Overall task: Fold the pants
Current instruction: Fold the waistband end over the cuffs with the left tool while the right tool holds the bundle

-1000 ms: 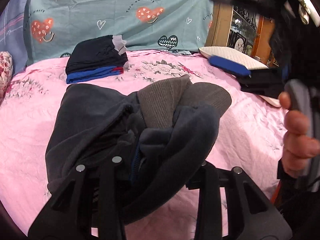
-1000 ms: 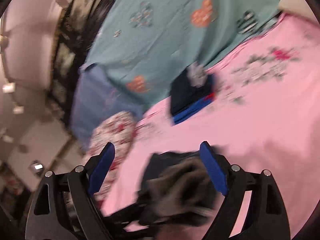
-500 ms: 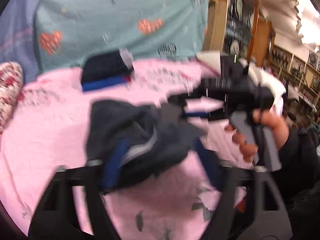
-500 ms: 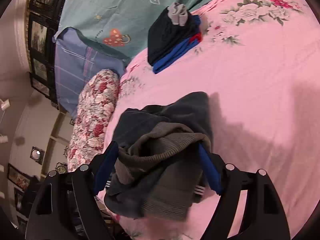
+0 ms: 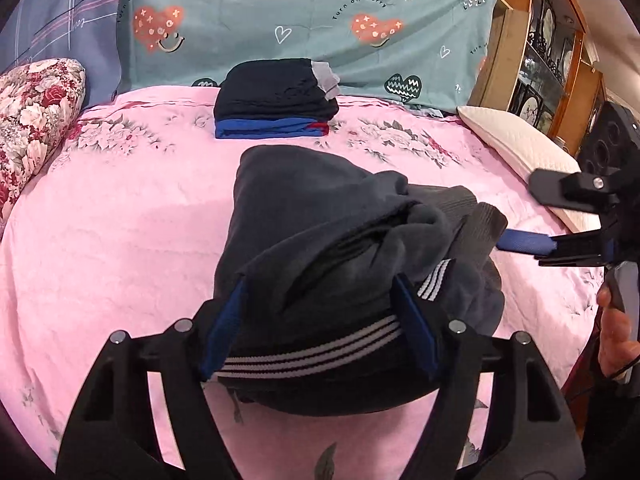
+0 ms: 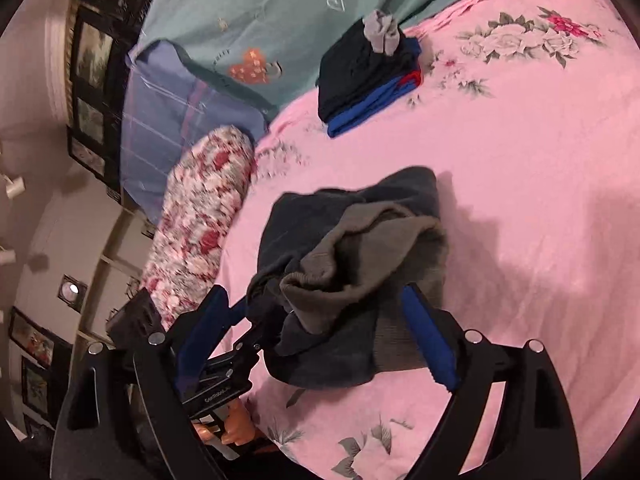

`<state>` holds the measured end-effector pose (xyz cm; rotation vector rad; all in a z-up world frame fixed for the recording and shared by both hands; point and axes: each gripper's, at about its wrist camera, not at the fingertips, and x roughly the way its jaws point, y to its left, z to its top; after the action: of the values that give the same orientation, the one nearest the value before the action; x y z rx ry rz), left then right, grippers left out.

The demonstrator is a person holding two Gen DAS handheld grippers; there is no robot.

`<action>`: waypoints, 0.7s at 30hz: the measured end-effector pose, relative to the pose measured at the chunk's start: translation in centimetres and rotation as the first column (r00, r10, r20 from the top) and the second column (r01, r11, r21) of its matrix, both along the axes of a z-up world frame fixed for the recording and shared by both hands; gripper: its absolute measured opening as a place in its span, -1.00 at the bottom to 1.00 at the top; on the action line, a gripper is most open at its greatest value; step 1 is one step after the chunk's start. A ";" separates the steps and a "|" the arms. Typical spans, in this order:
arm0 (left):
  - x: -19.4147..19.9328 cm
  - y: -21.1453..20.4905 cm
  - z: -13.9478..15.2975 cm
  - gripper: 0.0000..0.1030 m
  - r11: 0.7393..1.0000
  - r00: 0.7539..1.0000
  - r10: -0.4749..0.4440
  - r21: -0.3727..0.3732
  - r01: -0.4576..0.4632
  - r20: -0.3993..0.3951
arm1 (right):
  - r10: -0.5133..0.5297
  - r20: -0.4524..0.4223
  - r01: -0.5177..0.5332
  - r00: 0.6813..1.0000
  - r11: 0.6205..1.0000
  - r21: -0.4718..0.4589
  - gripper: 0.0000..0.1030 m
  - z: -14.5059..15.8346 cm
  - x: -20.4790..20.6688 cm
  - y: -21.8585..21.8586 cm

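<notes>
The dark grey pants (image 5: 320, 240) lie bunched in a heap on the pink bed (image 5: 120, 248). The left gripper (image 5: 320, 320) has its jaws apart, straddling the striped near edge of the heap without pinching it. The right gripper (image 6: 316, 328) also stands with jaws apart, the ribbed grey cuff end lying between them. Beyond, a folded stack (image 5: 276, 98) rests near the teal sheet (image 5: 304, 12).

The pants (image 5: 320, 248) are lying mid-bed (image 5: 120, 240); a folded stack (image 5: 276, 100) is sitting behind them near the head edge, a pillow (image 5: 520, 144) lying at the right edge.
</notes>
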<state>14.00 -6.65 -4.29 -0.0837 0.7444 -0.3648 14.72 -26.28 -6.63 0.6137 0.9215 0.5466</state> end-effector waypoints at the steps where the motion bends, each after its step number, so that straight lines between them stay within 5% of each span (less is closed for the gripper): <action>1: 0.0 -0.1 0.1 0.41 1.000 1.000 -0.001 -0.003 0.001 0.001 | 0.004 -0.018 -0.004 1.000 1.000 -0.018 0.71 -0.5 0.3 0.7; 2: -0.2 0.0 0.1 0.41 1.000 1.000 -0.003 -0.007 0.003 0.002 | -0.004 -0.048 0.002 0.999 0.999 -0.041 0.69 -1.4 0.8 1.5; 4: -0.6 0.2 0.0 0.41 1.000 1.000 0.000 -0.002 0.000 0.007 | -0.031 -0.042 0.029 0.999 0.998 -0.060 0.33 -2.8 1.5 2.4; 6: -0.7 0.7 0.3 0.41 1.000 0.999 0.027 -0.011 -0.026 0.018 | -0.016 0.103 0.021 0.995 0.998 -0.052 -0.31 -1.6 1.3 3.2; 7: -0.8 1.5 0.7 0.41 0.998 0.999 0.041 -0.048 -0.039 0.025 | 0.007 0.155 0.000 0.988 0.999 -0.045 -0.38 -0.6 1.0 3.5; 9: -1.4 2.7 1.7 0.40 0.990 0.997 0.057 -0.134 -0.049 0.060 | 0.081 0.325 -0.067 0.942 0.996 -0.054 -0.51 3.0 -0.6 4.7; 12: -1.5 2.2 2.2 0.40 0.990 0.995 0.045 -0.140 -0.032 0.092 | 0.184 0.471 -0.140 0.863 0.982 -0.127 -0.68 6.0 -2.2 6.1; 14: -0.6 1.0 1.1 0.42 0.995 0.997 0.047 -0.093 -0.041 0.057 | 0.163 0.429 -0.085 0.888 0.977 -0.196 -0.68 4.5 -1.0 5.4; 17: 0.1 -0.6 -0.6 0.46 0.999 0.998 0.037 -0.026 -0.036 0.056 | 0.026 0.148 0.005 0.989 0.979 -0.203 -0.52 -2.3 2.6 1.5; 19: -0.4 -1.8 -0.6 0.55 1.000 0.997 0.016 0.017 -0.018 0.073 | -0.032 0.050 0.037 0.998 0.993 -0.112 -0.29 -4.9 2.8 -0.7; 21: -0.5 -2.4 -0.6 0.61 0.999 0.996 0.010 0.050 -0.015 0.085 | -0.079 0.046 0.085 0.996 0.987 -0.135 -0.16 -4.2 1.7 -1.5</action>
<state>13.49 -9.01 -4.92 -0.0255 0.6685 -0.3355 16.38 -27.82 -10.79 0.5127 0.8836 0.4172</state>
